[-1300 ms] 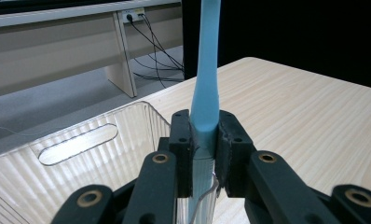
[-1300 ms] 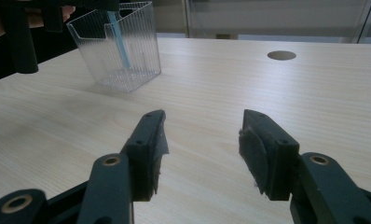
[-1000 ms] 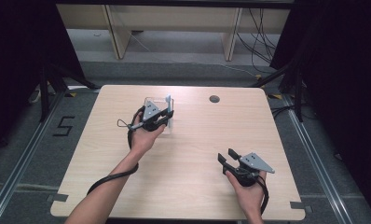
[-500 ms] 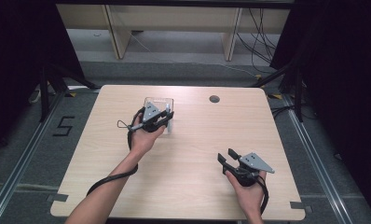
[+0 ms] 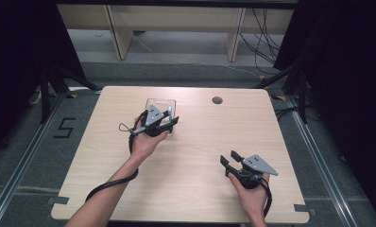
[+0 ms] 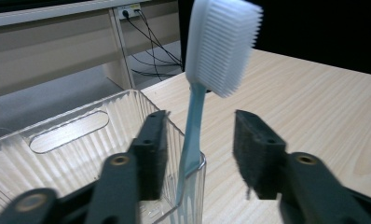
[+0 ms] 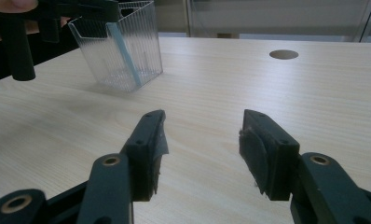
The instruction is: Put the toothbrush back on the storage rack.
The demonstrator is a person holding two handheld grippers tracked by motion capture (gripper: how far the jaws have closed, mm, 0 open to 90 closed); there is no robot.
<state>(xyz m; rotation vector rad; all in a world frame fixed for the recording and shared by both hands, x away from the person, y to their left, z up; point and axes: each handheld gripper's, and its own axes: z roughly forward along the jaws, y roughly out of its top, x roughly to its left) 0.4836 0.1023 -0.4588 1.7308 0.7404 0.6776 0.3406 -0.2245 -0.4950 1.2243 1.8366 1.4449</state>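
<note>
The toothbrush [image 6: 193, 126] already stands head-up in the clear plastic box [image 6: 72, 140], leaning in its near corner at the far left of the desk [image 5: 200, 142]. The left tool [image 6: 197, 149] hangs over it, jaws released on either side of the handle — not gripping. Dropping it in looks done (only backing away remains). The right tool [image 7: 200, 149] rests open, well apart.

My wooden table [image 5: 195, 156] has a round hole [image 5: 217, 100] upper right; cables [image 5: 266, 38] trail beyond.
</note>
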